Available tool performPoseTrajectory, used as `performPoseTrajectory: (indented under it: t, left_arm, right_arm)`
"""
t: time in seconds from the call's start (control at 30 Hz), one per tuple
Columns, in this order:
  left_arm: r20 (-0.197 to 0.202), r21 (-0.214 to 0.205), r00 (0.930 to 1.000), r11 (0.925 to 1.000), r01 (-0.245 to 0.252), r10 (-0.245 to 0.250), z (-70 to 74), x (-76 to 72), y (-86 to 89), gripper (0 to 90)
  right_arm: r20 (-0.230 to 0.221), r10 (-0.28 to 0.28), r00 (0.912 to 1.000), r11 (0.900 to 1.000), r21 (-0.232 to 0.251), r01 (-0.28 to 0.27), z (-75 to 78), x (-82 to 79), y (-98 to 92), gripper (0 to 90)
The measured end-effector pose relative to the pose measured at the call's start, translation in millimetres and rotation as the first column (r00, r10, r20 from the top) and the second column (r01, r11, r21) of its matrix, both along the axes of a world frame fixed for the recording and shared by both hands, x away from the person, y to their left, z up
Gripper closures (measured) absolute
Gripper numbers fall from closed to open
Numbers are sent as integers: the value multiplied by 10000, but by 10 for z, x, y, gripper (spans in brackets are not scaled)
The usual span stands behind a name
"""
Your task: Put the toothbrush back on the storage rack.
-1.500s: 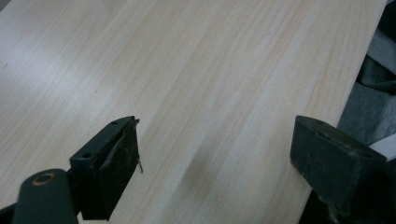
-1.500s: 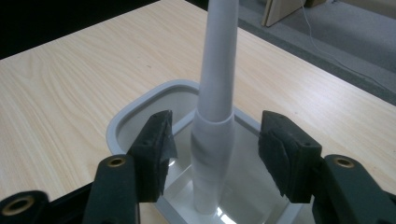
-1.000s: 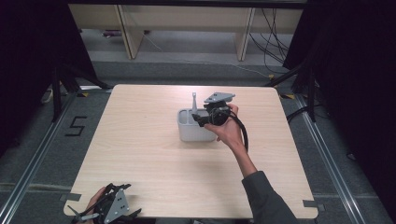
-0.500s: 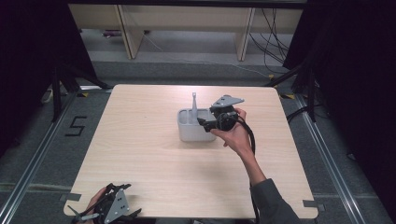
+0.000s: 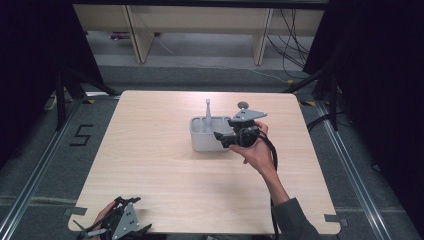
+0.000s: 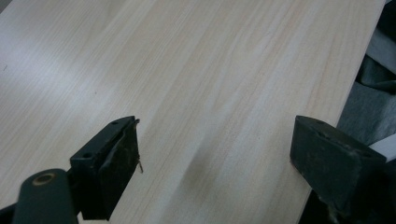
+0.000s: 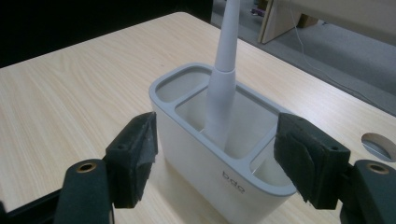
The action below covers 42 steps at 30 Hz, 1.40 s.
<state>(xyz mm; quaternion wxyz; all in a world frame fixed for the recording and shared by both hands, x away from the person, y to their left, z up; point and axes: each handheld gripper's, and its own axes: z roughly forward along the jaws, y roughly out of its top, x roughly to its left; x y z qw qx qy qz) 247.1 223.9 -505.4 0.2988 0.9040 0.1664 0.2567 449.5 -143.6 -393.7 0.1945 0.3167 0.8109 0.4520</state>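
While your right gripper (image 5: 223, 138) hovers at the grey caddy (image 5: 205, 135) in the frame's centre, nothing is grasped yet.
Its jaws stand wide apart on either side of the caddy's near end, not touching it; a white upright handle (image 7: 223, 88) rises from the middle compartment. Your left gripper (image 5: 117, 226), lower left at the table (image 5: 150, 165) edge, is also spread and empty. Closing and lifting likely remain.
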Motion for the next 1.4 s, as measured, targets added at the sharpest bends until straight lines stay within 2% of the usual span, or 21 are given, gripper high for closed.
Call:
performPoseTrajectory:
  t: [0.37,0.4,0.43,0.47,0.5,0.57,0.7,0.73,0.9,1.03,1.07,1.1,1.2,1.27,1.37,1.4]
  left_arm:
    - [68,-66,10000,10000,17,-16,1,6,0,152]
    - [218,-101,9997,9999,-66,68,-8,4,-5,152]
    - [304,-106,9995,9999,-120,123,-10,0,-8,152]
    - [321,-103,9994,9999,-120,123,-9,-1,-8,152]
    - [278,-100,9996,9999,-88,91,-5,-1,-6,152]
    - [281,-107,9996,9999,-95,98,-6,-1,-7,152]
    - [293,-92,9995,9999,-89,92,-5,-2,-9,152]
    - [295,-85,9995,9999,-90,93,-5,-3,-9,153]
    - [189,-62,9998,10000,-10,11,2,-7,2,152]
    - [215,-89,9998,10000,-25,27,3,-4,-1,152]
    - [205,-76,9998,10000,-13,15,4,-5,-1,152]
    - [202,-62,9998,10000,-5,6,5,-6,-1,152]
    - [290,-81,9995,9999,-75,78,0,-5,-8,152]
    - [101,-25,9999,10000,70,-70,13,-11,4,153]
    - [100,-104,9999,9999,1,0,0,-1,1,152]
    - [368,-125,9992,9998,-175,179,-15,-7,-11,152]
  right_arm:
    - [-26,-17,10000,9999,-171,16,-38,-77,-68,284]
    - [1,-44,10000,9997,-237,44,-36,-85,-78,282]
    - [-172,-50,9998,9999,-156,47,-41,-100,-75,281]
    - [-43,-72,10000,9998,-163,72,-43,-106,-82,280]
    - [-210,-43,9998,9999,-163,39,-39,-120,-86,279]
    - [-8,-30,10000,9998,-181,30,-43,-142,-97,277]
    - [-156,34,9999,9996,-273,-38,-62,-196,-122,273]
    - [-26,82,10000,9994,-336,-83,-74,-202,-132,273]
    - [-299,6,9996,9995,-312,-15,-103,-277,-187,272]
    - [-224,30,9997,9995,-298,-37,-136,-310,-215,267]
    - [-408,3,9992,9996,-286,-14,-141,-326,-219,266]
    - [-203,109,9997,9992,-394,-117,-149,-320,-232,265]
    - [-348,25,9994,9995,-308,-36,-177,-358,-235,251]
    - [-402,-79,9992,9993,-356,65,-194,-381,-235,226]
    - [-459,-136,9989,9995,-293,123,-223,-403,-247,226]
    - [-355,-10,9994,9992,-398,-4,-231,-400,-260,224]
